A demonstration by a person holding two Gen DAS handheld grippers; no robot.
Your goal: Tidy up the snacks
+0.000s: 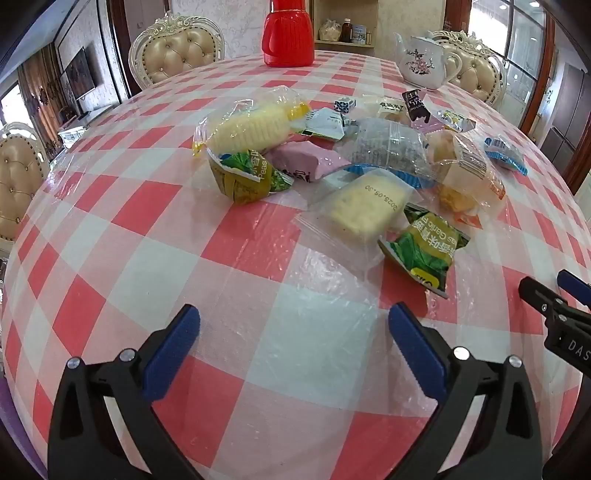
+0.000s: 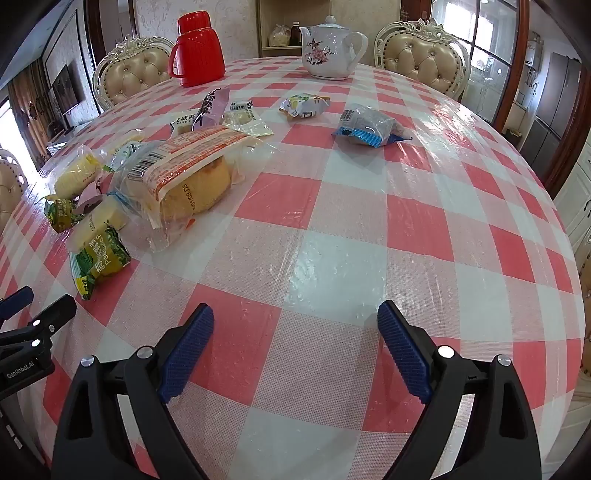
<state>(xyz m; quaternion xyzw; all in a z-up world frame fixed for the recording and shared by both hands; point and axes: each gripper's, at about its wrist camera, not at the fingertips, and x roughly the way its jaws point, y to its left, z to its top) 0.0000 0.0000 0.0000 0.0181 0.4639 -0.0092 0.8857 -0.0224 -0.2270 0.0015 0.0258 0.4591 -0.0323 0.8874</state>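
Observation:
Several wrapped snacks lie loose on the pink checked table point(image 1: 177, 236). In the left wrist view: a yellow wafer pack point(image 1: 247, 127), a green peas packet point(image 1: 245, 173), a pink packet point(image 1: 306, 160), a clear cracker pack point(image 1: 365, 205) and a second green peas packet point(image 1: 424, 251). My left gripper point(image 1: 294, 323) is open and empty, short of the pile. In the right wrist view, a large bread bag point(image 2: 184, 173) lies left; a blue-edged packet point(image 2: 369, 127) and a small yellow packet point(image 2: 304, 105) lie apart. My right gripper point(image 2: 295, 319) is open and empty over bare cloth.
A red thermos point(image 1: 288, 33) and a white flowered teapot point(image 1: 424, 64) stand at the table's far side. Padded chairs point(image 2: 423, 55) ring the table. The right gripper shows at the left view's right edge point(image 1: 554, 310); the left gripper at the right view's left edge point(image 2: 33, 328).

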